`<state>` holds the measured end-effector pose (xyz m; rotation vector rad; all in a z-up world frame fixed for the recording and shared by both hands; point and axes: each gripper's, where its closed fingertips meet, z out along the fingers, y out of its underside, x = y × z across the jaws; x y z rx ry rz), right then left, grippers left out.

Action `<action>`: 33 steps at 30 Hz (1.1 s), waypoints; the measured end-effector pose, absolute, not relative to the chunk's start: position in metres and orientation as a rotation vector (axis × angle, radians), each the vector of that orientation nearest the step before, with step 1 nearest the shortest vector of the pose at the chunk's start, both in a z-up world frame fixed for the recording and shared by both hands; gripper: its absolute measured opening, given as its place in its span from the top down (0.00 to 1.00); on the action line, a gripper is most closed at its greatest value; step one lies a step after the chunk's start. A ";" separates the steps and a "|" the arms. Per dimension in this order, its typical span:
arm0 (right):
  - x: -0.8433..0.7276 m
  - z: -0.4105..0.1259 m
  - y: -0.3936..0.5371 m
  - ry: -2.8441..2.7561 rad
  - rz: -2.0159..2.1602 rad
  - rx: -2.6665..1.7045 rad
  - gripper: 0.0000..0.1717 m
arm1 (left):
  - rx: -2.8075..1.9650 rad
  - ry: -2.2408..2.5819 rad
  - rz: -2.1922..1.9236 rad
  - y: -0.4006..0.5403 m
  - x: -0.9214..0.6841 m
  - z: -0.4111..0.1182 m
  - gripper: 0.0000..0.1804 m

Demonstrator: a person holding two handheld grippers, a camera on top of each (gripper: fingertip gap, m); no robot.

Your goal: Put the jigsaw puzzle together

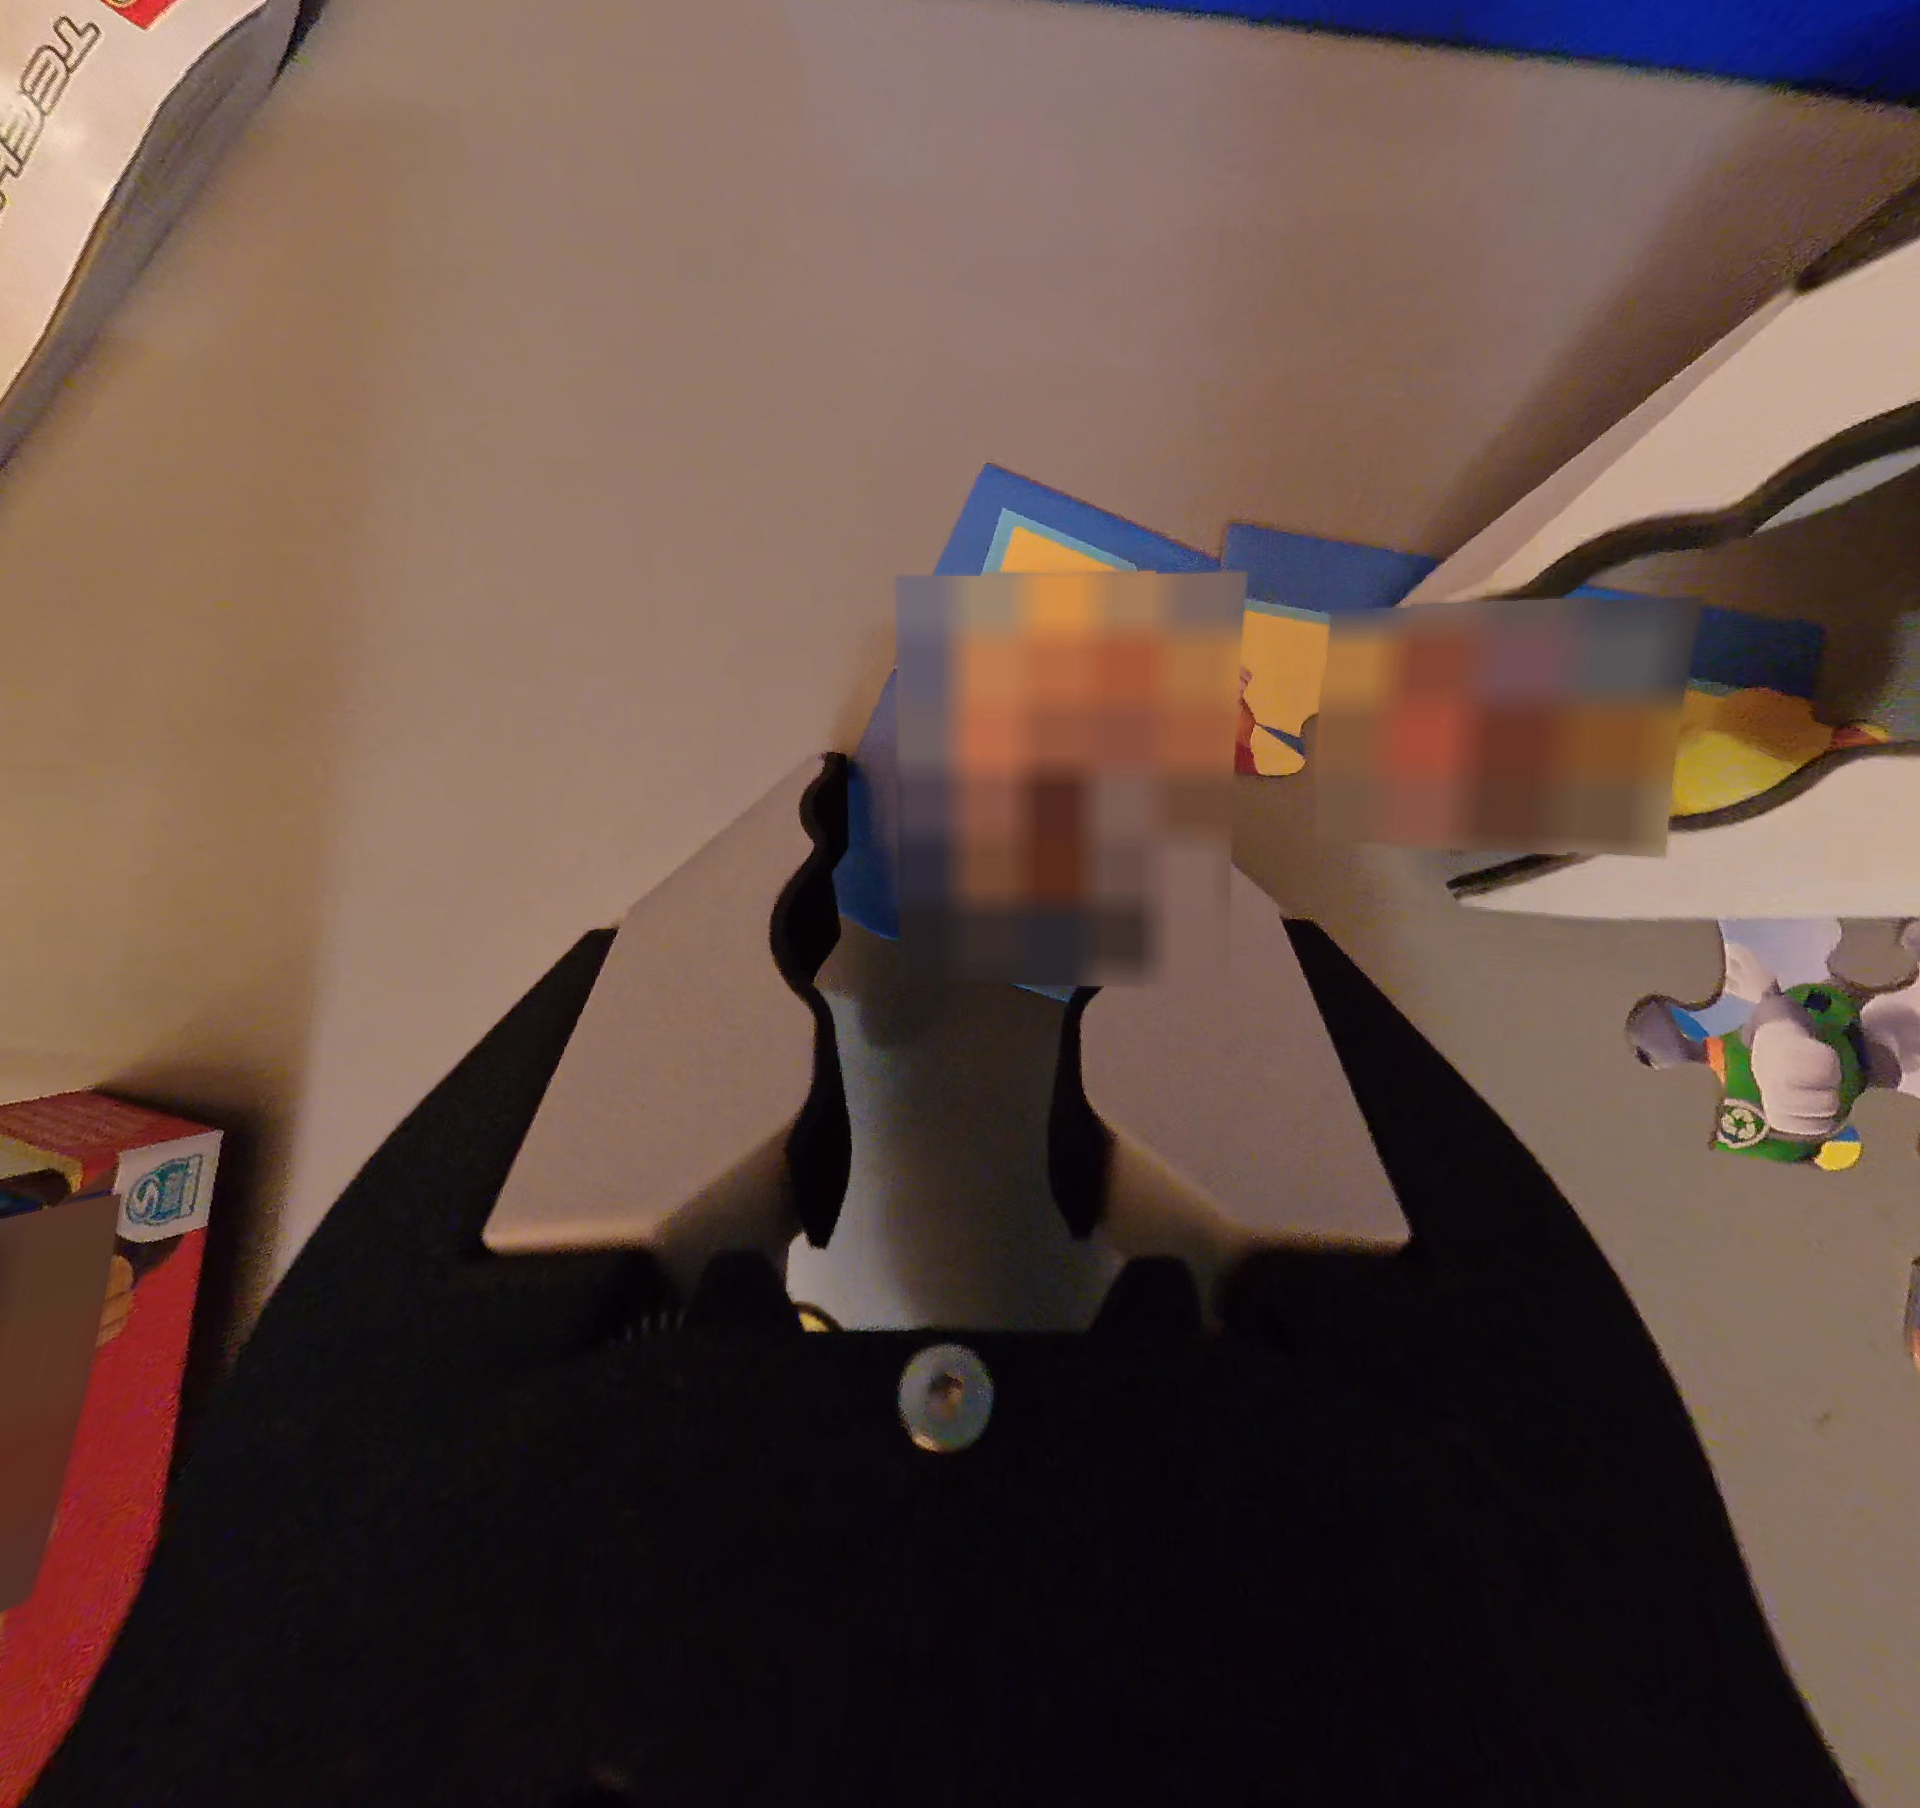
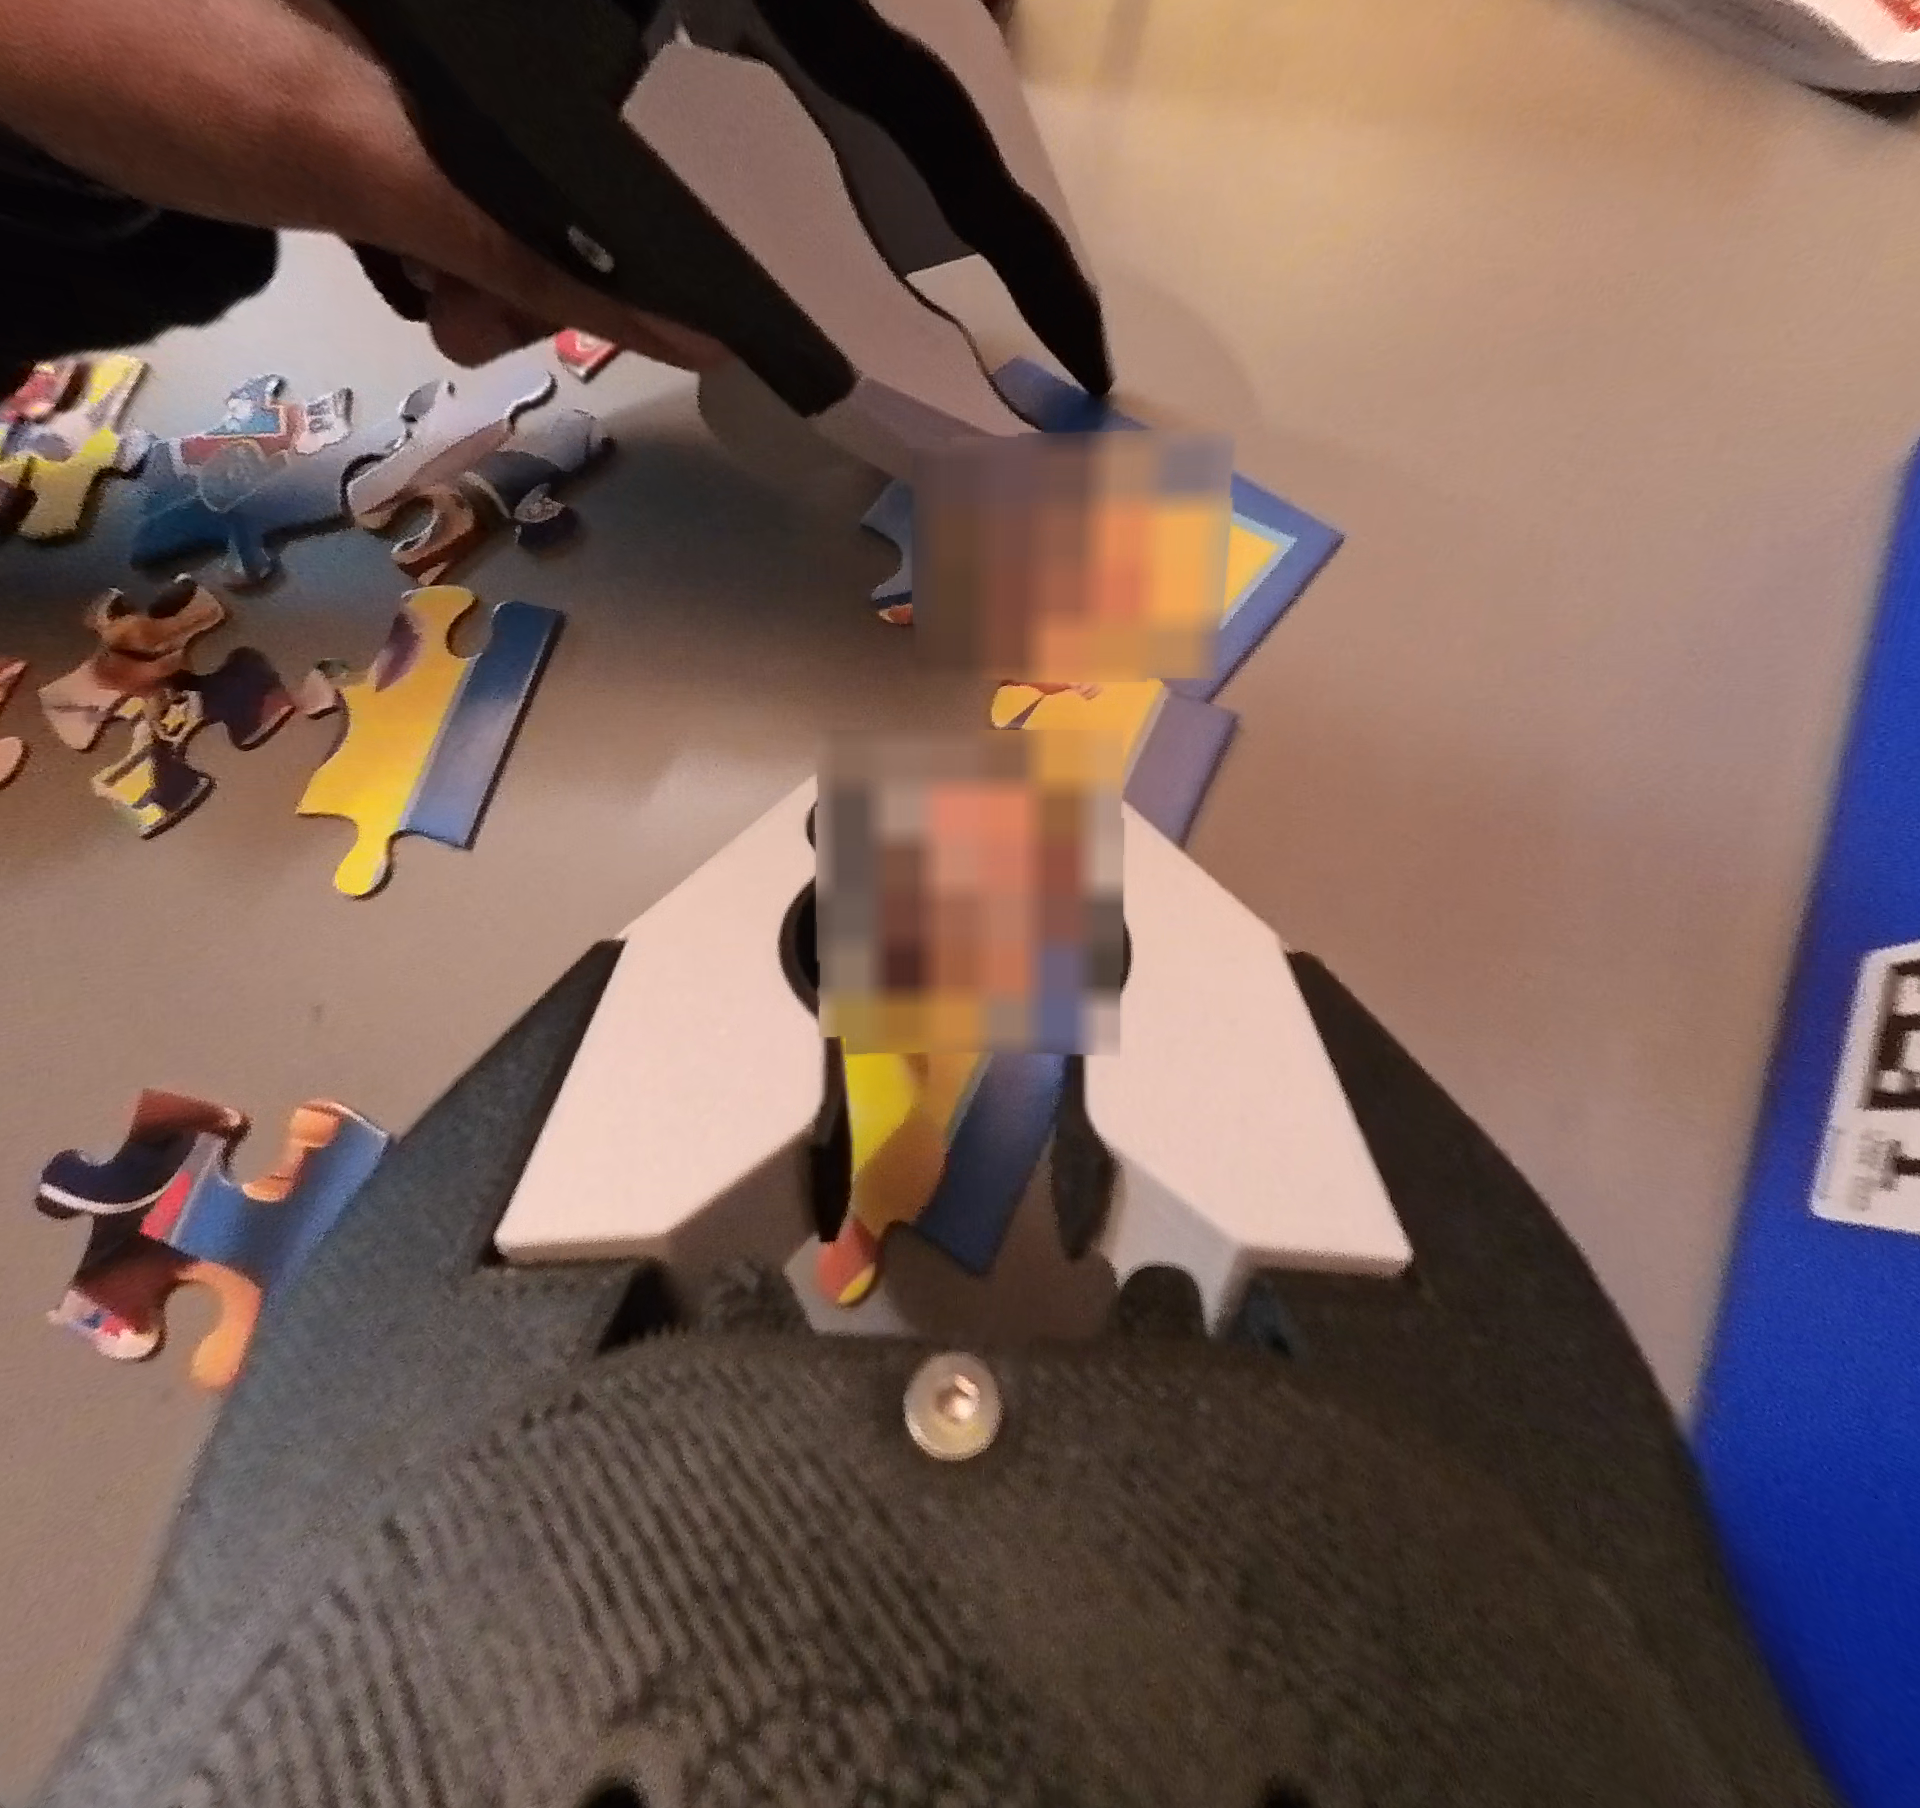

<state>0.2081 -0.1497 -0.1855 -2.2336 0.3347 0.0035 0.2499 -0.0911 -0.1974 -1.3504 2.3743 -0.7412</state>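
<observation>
Left gripper is standing part open around a blue-bordered corner puzzle piece lying on the grey tabletop. Its left pad is touching the piece's blue edge; the right pad is hidden behind a mosaic patch, so a clamp cannot be confirmed. In the right wrist view its dark fingertip is resting on the far corner of that piece.

Right gripper is part open with a blue-and-yellow edge puzzle piece running between its fingers back toward the body; pad contact is masked, so I cannot tell whether it is gripped or just lying in the gap.

The two pieces are sitting edge to edge, blue borders roughly in line; whether tab and socket are meeting is hidden.

Risks, as judged:
- Flat thin card: pads may be sliding over it, and the piece may skate rather than seat.
- The grippers are close together; fingers may be colliding.
- One-sided pressure may rotate the corner piece out of line.
- Loose puzzle pieces to the left and a blue box just right may be getting bumped.
</observation>
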 end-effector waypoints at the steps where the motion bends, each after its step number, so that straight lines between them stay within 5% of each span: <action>1: 0.212 -0.183 -0.152 0.335 -0.037 -2.225 0.77 | -1.339 2.378 -0.735 -0.091 0.249 -0.197 0.78; 11: 0.216 -0.188 -0.162 0.353 -0.067 -2.247 0.75 | -1.227 2.424 -0.701 -0.091 0.239 -0.196 0.74; 24: 0.209 -0.190 -0.163 0.375 -0.095 -2.299 0.75 | -1.278 2.362 -0.666 -0.095 0.237 -0.196 0.83; 33: 0.226 -0.172 -0.158 0.370 -0.139 -2.246 0.74 | -1.307 2.357 -0.696 -0.085 0.237 -0.187 0.69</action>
